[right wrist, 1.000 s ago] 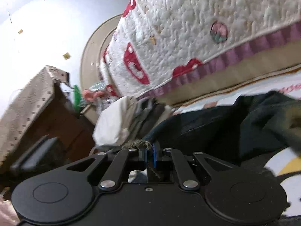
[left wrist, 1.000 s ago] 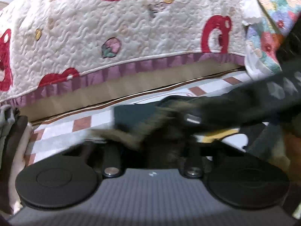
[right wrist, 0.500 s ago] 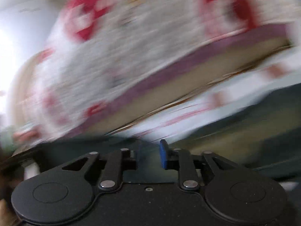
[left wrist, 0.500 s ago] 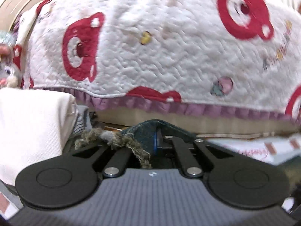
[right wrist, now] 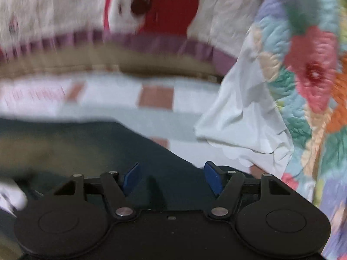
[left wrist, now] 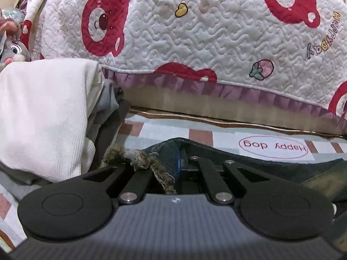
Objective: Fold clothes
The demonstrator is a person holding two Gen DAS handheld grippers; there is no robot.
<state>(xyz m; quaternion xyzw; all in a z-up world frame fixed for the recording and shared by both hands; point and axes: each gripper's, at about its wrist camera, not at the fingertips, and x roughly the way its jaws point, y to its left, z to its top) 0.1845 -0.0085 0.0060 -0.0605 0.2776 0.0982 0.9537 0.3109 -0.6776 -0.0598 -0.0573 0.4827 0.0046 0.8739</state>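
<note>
A frayed edge of dark denim [left wrist: 167, 158] is being pinched in the left gripper [left wrist: 179, 162], whose jaws are being held closed on the cloth. Loose brownish threads [left wrist: 138, 162] are being trailed from that edge across the gripper's linkage. The rest of the garment is being spread low across the checked sheet [left wrist: 151, 133] of the bed, toward its right side, where a printed "Happy dog" label [left wrist: 273, 148] is being left uncovered just behind it. At the left edge of the bed, a stack of folded clothes [left wrist: 43, 112] is being topped by a white waffle-knit piece, with grey and dark layers underneath. Behind everything, the quilted bear-print cover [left wrist: 195, 32] is being draped down to its purple frill.

In the right wrist view, blurred by motion, the right gripper [right wrist: 173, 178] is being held with its blue pads [right wrist: 131, 178] wide apart; its jaws have just been opening, and nothing is being pressed between them. The dark garment [right wrist: 108, 147] is being seen directly beneath them. At the right edge of the bed, a floral quilt [right wrist: 312, 86] with a white lining is being hung down.
</note>
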